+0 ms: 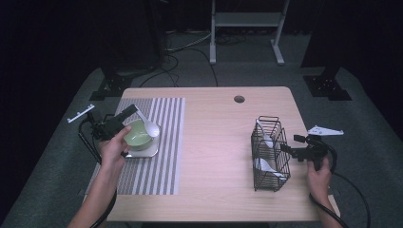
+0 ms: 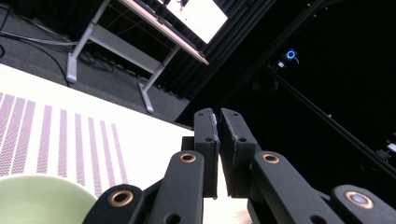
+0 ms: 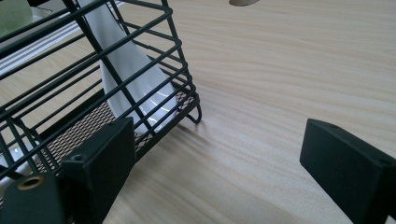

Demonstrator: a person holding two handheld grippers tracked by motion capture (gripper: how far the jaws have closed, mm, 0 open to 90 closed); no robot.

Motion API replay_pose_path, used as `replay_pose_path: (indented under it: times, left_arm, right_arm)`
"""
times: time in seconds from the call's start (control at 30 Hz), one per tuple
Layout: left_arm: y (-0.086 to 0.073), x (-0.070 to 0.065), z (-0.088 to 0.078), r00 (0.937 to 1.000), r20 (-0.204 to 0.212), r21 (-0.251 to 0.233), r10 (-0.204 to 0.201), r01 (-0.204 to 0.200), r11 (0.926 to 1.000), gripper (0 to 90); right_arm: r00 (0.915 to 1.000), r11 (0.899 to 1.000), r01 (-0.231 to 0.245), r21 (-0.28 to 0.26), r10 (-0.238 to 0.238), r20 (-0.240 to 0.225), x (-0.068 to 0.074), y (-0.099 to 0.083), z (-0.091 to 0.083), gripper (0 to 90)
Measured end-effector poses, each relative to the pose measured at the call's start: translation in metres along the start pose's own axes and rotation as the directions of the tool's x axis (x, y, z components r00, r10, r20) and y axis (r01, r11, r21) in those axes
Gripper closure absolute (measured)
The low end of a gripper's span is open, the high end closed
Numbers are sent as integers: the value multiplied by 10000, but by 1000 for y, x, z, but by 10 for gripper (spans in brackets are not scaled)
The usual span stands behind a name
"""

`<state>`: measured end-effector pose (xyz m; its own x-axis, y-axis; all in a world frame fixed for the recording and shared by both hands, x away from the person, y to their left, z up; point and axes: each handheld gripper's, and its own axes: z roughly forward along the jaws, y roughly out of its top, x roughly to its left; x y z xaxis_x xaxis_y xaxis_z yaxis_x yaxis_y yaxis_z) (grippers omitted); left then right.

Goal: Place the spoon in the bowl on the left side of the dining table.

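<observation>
While the left gripper [image 1: 124,114] hovers over the pale green bowl [image 1: 138,133], its jaws are pressed together on the handle of a white ceramic spoon [image 1: 148,124], whose scoop rests at the bowl's rim. That bowl sits on a white square plate [image 1: 145,152] atop a grey-striped placemat [image 1: 164,142] at the left of the light wooden desk [image 1: 218,142]. At the right, the right gripper [image 1: 288,148] holds its jaws wide apart just beside a black wire basket [image 1: 271,154] containing more white spoons [image 3: 133,79].

Dark room — grey carpet floor [image 1: 247,71], white metal stand [image 1: 247,21] behind.
</observation>
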<state>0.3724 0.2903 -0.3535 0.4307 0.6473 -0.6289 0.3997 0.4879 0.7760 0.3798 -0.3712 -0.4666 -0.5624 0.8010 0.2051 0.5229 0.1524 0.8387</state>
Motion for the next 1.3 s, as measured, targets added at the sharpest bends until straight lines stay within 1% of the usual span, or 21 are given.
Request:
replay_pose_path:
  times: [0.23, 0.63, 1.03, 1.27, 1.3]
  left_arm:
    - [5, 5, -5, 9999, -145, -170, -27, 25, 9999, 857]
    - [9, 18, -14, 9986, -458, -356, -253, 237, 9991, 857]
    - [10, 31, -21, 9954, -860, -503, -415, 372, 9980, 857]
    - [10, 38, -25, 9937, -1012, -558, -484, 429, 9975, 857]
    - [9, 39, -25, 9931, -1041, -585, -545, 486, 9971, 857]
  right_arm:
    - [10000, 10000, 16, 11, -16, 0, 0, 0, 0, 95]
    - [10000, 10000, 36, 19, -36, 7, 0, 0, 0, 95]
    - [10000, 10000, 43, 25, -43, 7, 0, 0, 0, 95]
    - [10000, 10000, 55, 33, -55, 9, 0, 0, 0, 95]
    - [10000, 10000, 55, 35, -55, 9, 0, 0, 0, 95]
